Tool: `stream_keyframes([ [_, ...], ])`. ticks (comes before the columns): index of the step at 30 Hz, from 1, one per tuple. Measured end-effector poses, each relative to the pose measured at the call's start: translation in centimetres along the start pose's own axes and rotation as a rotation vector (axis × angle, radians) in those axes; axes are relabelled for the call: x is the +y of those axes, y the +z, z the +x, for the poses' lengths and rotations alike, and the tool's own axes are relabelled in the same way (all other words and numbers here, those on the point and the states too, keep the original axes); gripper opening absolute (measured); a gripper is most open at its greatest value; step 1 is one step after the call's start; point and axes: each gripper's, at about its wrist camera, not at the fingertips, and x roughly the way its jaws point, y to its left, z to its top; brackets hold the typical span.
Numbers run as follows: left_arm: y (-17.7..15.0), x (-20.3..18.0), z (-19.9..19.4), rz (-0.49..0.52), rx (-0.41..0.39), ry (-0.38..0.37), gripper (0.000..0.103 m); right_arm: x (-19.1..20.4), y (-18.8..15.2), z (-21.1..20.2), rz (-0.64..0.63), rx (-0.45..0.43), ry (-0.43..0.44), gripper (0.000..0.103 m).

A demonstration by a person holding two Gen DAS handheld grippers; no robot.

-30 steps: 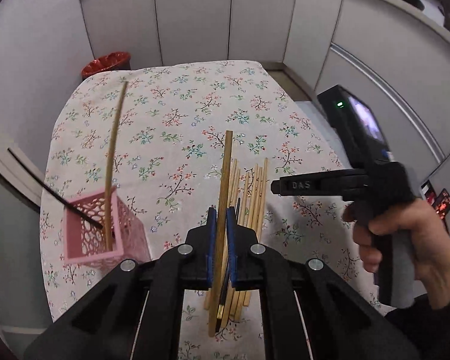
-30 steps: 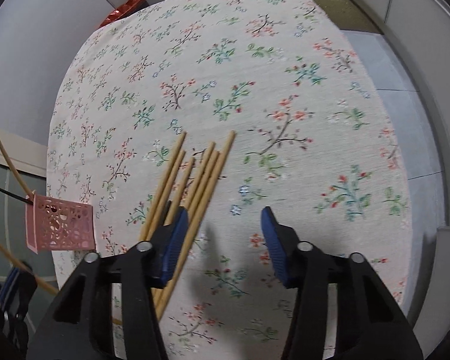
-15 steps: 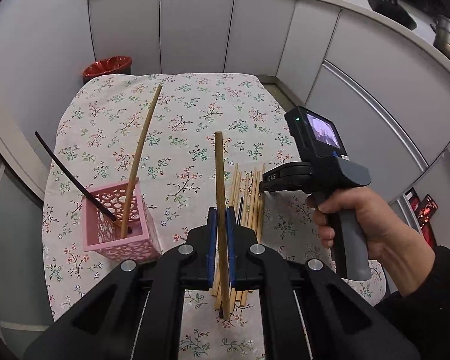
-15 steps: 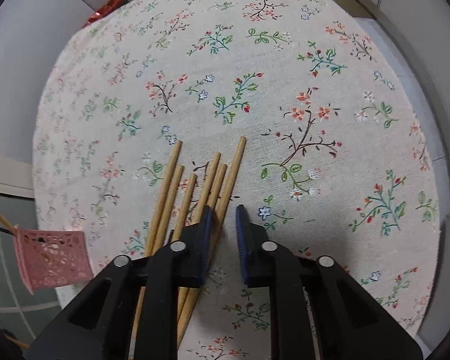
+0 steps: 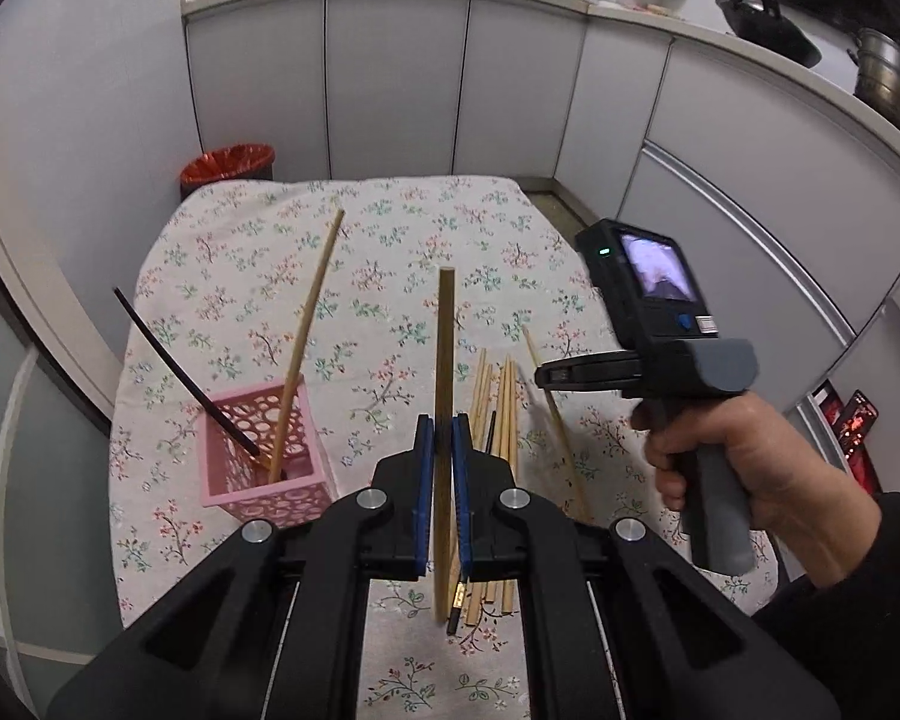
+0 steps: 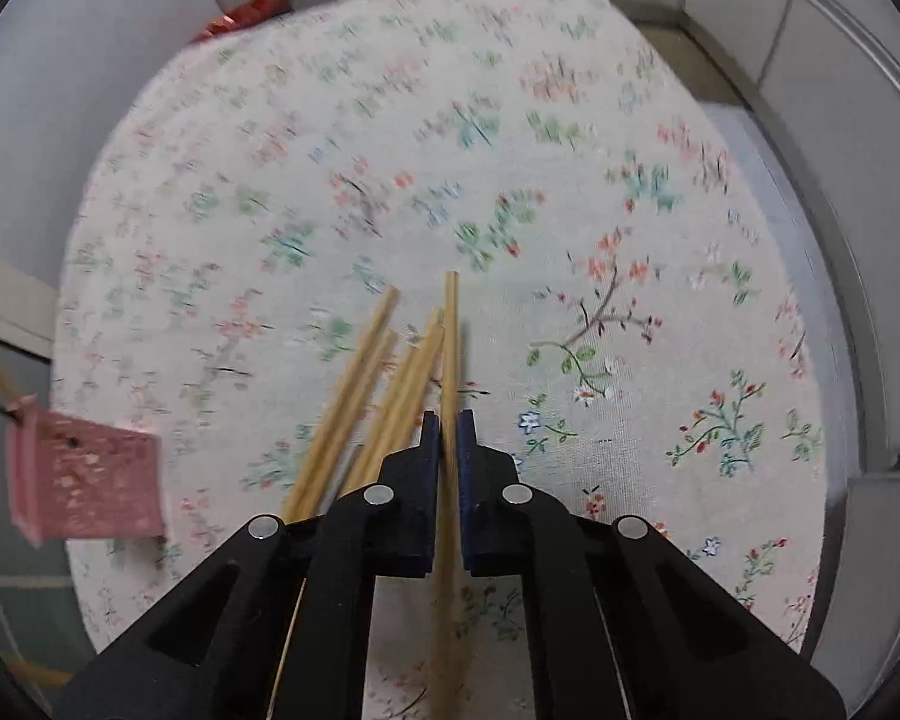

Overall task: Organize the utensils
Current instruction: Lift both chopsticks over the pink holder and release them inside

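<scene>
Plainly, each claw is clamped on one chopstick: the left claw [image 5: 442, 450] on a darker chopstick [image 5: 445, 360], the right claw [image 6: 448, 438] on a pale chopstick [image 6: 450, 348] lifted from the pile [image 6: 366, 396] on the worktop [image 6: 570, 180]. Either stick could pivot or slip, being pinched at one narrow spot, and miss the pink basket [image 5: 264, 462]. The basket holds two sticks; the pile has roughly six, though overlap hides the exact count.

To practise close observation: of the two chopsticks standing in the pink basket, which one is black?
The thin black chopstick leaning left; the other chopstick in the pink basket is pale wood.
</scene>
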Motion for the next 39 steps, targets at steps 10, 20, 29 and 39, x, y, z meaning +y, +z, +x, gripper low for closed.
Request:
stream_keyframes([
  [10,0.4,-0.3,-5.7,0.008,-0.165,-0.007,0.006,-1.1,-3.1,-12.3,-0.013,-0.272,0.151,0.005],
  [20,1.7,2.2,-10.8,-0.067,-0.355,0.077,0.006,-0.4,-5.2,-20.8,-0.115,-0.513,0.198,0.005],
  [29,2.1,4.7,-10.8,-0.135,-0.399,0.127,0.006,1.4,-5.6,-21.3,-0.171,-0.546,0.186,0.005],
  [39,2.1,6.3,-9.7,-0.157,-0.419,0.176,0.006,3.1,-5.9,-20.9,-0.186,-0.542,0.195,0.005],
])
